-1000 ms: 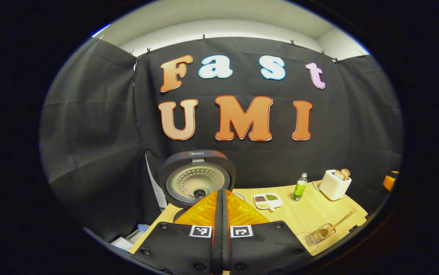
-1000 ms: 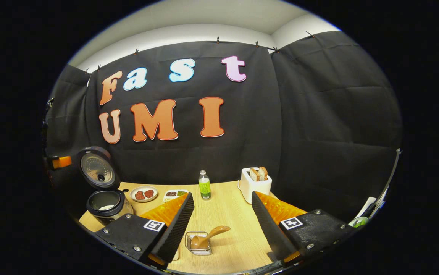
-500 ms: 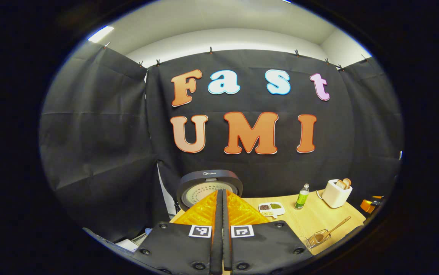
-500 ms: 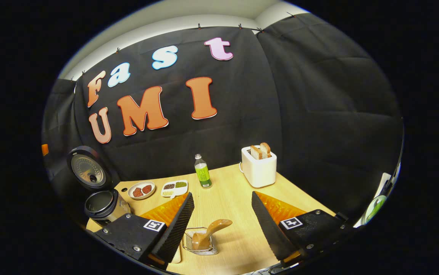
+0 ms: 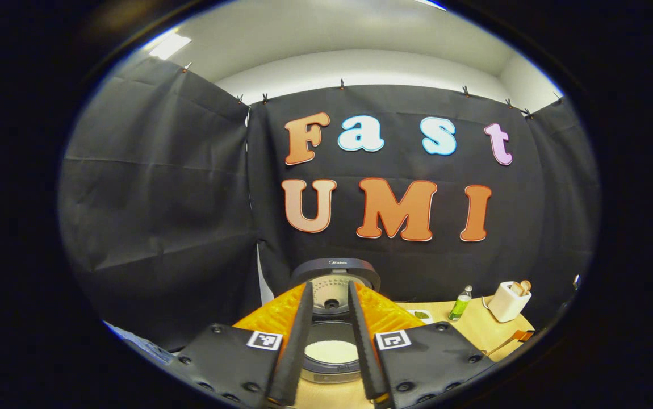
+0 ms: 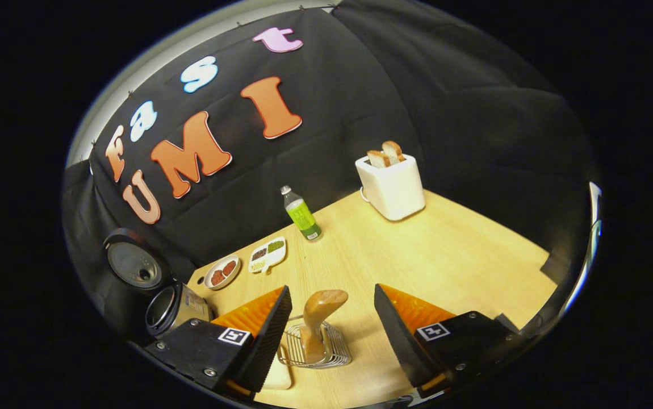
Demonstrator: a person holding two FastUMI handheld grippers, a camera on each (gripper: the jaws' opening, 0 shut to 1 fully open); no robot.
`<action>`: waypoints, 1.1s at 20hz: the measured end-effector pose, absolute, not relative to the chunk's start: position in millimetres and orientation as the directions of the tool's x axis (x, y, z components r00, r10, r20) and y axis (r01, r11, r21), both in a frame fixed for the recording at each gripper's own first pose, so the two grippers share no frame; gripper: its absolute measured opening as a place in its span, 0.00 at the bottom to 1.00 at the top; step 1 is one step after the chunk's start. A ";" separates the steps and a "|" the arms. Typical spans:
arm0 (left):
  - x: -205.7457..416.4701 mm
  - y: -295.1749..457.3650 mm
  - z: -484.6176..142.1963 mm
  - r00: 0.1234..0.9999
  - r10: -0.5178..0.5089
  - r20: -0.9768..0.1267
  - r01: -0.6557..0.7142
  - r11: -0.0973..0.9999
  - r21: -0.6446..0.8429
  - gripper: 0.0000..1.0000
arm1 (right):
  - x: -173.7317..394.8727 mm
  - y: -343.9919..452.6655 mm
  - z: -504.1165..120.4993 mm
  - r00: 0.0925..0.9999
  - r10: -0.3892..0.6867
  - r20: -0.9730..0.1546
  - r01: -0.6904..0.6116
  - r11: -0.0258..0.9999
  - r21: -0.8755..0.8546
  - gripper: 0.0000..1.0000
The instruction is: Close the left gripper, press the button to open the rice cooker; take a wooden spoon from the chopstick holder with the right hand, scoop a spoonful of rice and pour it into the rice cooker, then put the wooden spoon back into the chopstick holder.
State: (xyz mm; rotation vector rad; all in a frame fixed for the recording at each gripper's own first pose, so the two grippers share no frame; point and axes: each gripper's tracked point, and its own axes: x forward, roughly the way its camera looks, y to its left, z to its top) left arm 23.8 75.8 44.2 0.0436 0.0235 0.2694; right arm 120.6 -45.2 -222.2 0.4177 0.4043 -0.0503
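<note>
The left gripper view looks forward and slightly down from close above the open rice cooker (image 5: 331, 346), facing the back wall, with the desk (image 5: 477, 326) stretching off to its right. The right gripper view hovers near and above the chopstick holder (image 6: 316, 347), tilted and looking down across the desk toward the far corner. Both views share the rice cooker, the green bottle (image 6: 301, 215) and the toaster (image 6: 392, 184)
</note>
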 end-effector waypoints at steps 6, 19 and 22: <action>16.5 101.4 40.1 0.941 0.338 -0.025 -0.336 0.940 0.055 0.95 | 126.8 -31.0 -232.2 0.910 0.069 -0.408 0.142 0.873 0.466 0.57; 25.7 120.5 29.6 0.946 0.320 -0.058 -0.320 0.947 0.006 0.94 | 127.8 2.0 -202.4 0.927 0.123 -0.354 0.038 0.909 0.416 0.13; 29.0 123.7 27.2 0.950 0.305 -0.063 -0.305 0.952 0.000 0.94 | 129.2 14.9 -174.7 0.942 0.122 -0.313 0.006 0.925 0.379 0.17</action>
